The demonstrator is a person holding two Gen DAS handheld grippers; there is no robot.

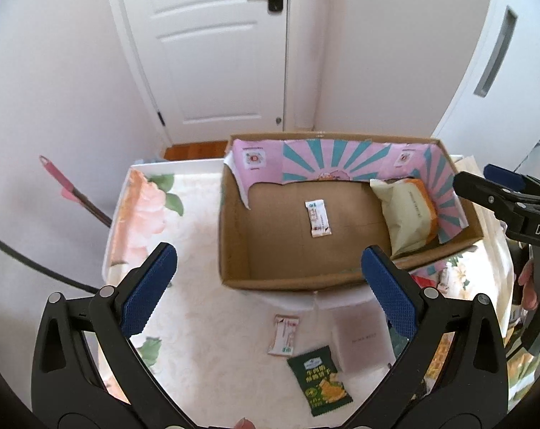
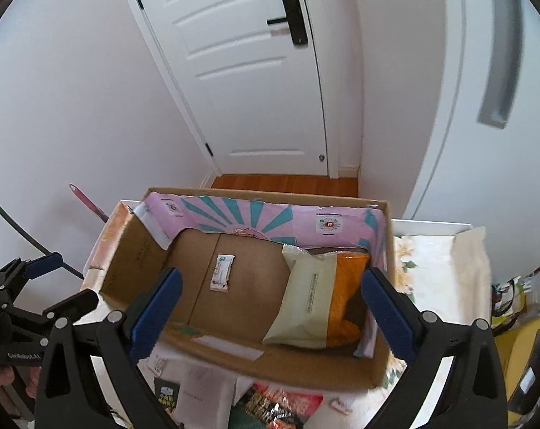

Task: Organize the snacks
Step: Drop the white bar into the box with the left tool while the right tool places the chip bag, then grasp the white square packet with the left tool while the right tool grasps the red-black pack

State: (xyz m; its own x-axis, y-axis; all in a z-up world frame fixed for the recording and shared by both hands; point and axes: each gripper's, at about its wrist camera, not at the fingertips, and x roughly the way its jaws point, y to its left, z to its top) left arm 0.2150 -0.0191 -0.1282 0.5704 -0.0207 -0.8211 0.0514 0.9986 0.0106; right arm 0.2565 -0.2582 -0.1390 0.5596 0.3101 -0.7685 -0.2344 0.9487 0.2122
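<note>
left wrist view: left gripper [image 1: 270, 279] was wide open, nothing between its blue pads [image 1: 146, 291], hanging over the floral tablecloth [image 1: 184, 221] just in front of the cardboard box [image 1: 234, 246]. box was open-topped with a pink and teal liner [image 1: 320, 159] along the far and right walls. inside: one small white sachet [image 1: 316, 218] flat on the box floor near the middle, and a cream and orange snack bag [image 1: 409, 214] leaning in the right end. outside, near the box front: a second small sachet [image 1: 284, 335], a dark green snack pack [image 1: 320, 379] just beside it, and a pale flat packet [image 1: 362, 339] touching the green one. right gripper [image 1: 513, 196] showed at the right edge, above the box's right rim.

right wrist view: right gripper [image 2: 271, 300] was spread wide and empty, held over the box [image 2: 270, 368] interior. cream and orange bag [image 2: 320, 300] lay below between the fingers, not touched by either pad [image 2: 387, 314]. white sachet [image 2: 222, 272] lay left of it on the box floor. more packs [image 2: 280, 407] sat on the table in front of the box, blurred. left gripper [image 2: 51, 282] at the left edge, open, empty.
</note>
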